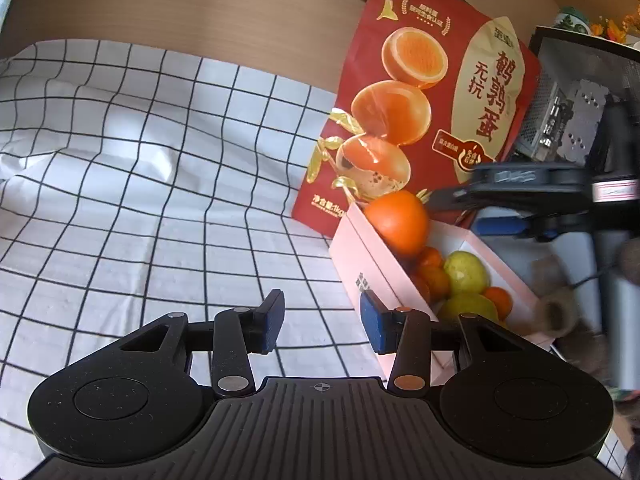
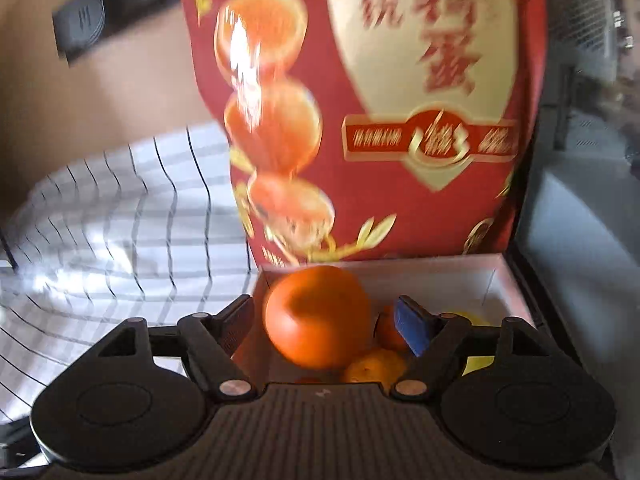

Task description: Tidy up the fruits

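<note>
left gripper (image 1: 322,322) is hovering low over the checked cloth (image 1: 140,184), jaws spread wide w/ nothing between them, just cloth showing in the gap. its right pad (image 1: 374,326) is sitting just beside the near wall of the pink box (image 1: 360,256); can't tell if it's touching.

right gripper (image 2: 326,322) is hanging over the box (image 2: 492,280), jaws also wide apart. a big orange (image 2: 318,316) is sitting in the gap btwn the fingers, above the other fruit. left finger (image 2: 236,320) is looking close to the orange's side, blue pad (image 2: 412,330) on the right is standing clear of it w/ a visible gap. so the fingers aren't clamping it; can't tell if it's resting on sth or in the air. right view is blurring badly.

in the left view the same orange (image 1: 398,222) is showing at the box's far corner, up at rim level, under the right gripper's (image 1: 456,196) dark fingers.

inside the box: small oranges (image 1: 430,264), two yellow-green fruits (image 1: 466,272), all piling toward the near end. red bag (image 1: 420,92) w/ egg pics is standing right behind the box, leaning on the tan wall (image 1: 180,12). a mesh bin (image 1: 580,96) is sitting to the right of the bag.
</note>
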Motion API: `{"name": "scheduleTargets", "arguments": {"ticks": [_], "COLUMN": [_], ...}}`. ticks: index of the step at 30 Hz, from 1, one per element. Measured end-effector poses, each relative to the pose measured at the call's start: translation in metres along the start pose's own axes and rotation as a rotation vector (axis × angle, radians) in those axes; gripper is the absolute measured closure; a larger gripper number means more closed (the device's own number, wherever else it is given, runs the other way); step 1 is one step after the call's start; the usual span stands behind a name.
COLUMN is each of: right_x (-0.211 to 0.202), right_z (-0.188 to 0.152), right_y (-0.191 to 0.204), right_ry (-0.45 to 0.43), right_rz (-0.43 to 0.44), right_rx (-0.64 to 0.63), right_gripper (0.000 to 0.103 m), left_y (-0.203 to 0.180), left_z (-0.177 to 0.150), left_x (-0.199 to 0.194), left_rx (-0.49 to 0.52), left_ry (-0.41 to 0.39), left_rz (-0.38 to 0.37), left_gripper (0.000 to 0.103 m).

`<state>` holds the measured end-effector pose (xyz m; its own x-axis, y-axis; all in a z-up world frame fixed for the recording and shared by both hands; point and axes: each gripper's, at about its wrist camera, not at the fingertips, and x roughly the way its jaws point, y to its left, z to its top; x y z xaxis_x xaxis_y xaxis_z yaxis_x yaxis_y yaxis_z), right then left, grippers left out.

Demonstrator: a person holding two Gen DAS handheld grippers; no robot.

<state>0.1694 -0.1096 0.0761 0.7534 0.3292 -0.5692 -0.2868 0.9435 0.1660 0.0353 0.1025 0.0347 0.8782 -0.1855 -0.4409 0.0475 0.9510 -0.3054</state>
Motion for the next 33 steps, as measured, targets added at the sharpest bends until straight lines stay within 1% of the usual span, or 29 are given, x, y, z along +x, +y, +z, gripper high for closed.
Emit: {"name": "scheduleTargets", "arguments": {"ticks": [3, 6, 11, 13, 16, 18, 20, 21, 22, 24, 25, 27, 29, 33], "right_x": [-0.026, -0.054, -0.099, -0.106, -0.1, -0.09, -0.083, -0.084, -0.085, -0.084, -0.084, -0.083, -0.082, -0.08], "right_z": [-0.003, -0.022, -0.085, -0.107, -0.133, -0.141, -0.148, -0.151, -0.152, -0.155, -0.157, -0.16, -0.159, -0.158], "right_y": [-0.007, -0.01, -0.011, -0.014, -0.022, -0.025, -0.026, -0.025, -0.024, -0.022, -0.02, -0.021, -0.027, -0.027], "right_ry": [-0.02, -0.016, 0.019, 0.039, 0.108, 0.155, 0.193, 0.174, 0.171, 0.173, 0.17, 0.149, 0.14, 0.139], "right_rz": [0.002, 0.024, 0.064, 0.068, 0.045, 0.031, 0.005, -0.011, -0.032, -0.04, -0.045, -0.068, -0.075, -0.097], "right_rx": [-0.005, -0.036, -0.141, -0.158, -0.139, -0.12, -0.112, -0.118, -0.123, -0.143, -0.16, -0.161, -0.129, -0.117], "right_gripper": [0.023, 0.022, 0.02, 0.019, 0.018, 0.018, 0.018, 0.017, 0.017, 0.013, 0.011, 0.001, 0.0, 0.0], "left_y": [-0.009, -0.024, -0.049, -0.054, -0.055, -0.055, -0.055, -0.055, -0.058, -0.063, -0.064, -0.068, -0.073, -0.083], "left_z": [-0.006, -0.019, -0.046, -0.054, -0.061, -0.066, -0.073, -0.076, -0.079, -0.081, -0.08, -0.081, -0.082, -0.082], "left_x": [-0.008, -0.024, -0.054, -0.061, -0.06, -0.055, -0.047, -0.044, -0.043, -0.04, -0.037, -0.032, -0.027, -0.02], "left_rx": [0.045, 0.126, 0.283, 0.324, 0.324, 0.312, 0.294, 0.287, 0.304, 0.314, 0.303, 0.294, 0.288, 0.254], "left_ry": [0.009, 0.034, 0.07, 0.092, 0.145, 0.166, 0.201, 0.213, 0.195, 0.185, 0.18, 0.164, 0.149, 0.138], "left_rz": [0.005, 0.013, 0.106, 0.137, 0.136, 0.141, 0.13, 0.122, 0.126, 0.135, 0.136, 0.151, 0.173, 0.233], "left_gripper": [0.057, 0.057, 0.057, 0.056, 0.056, 0.056, 0.057, 0.054, 0.055, 0.054, 0.054, 0.053, 0.052, 0.05]}}
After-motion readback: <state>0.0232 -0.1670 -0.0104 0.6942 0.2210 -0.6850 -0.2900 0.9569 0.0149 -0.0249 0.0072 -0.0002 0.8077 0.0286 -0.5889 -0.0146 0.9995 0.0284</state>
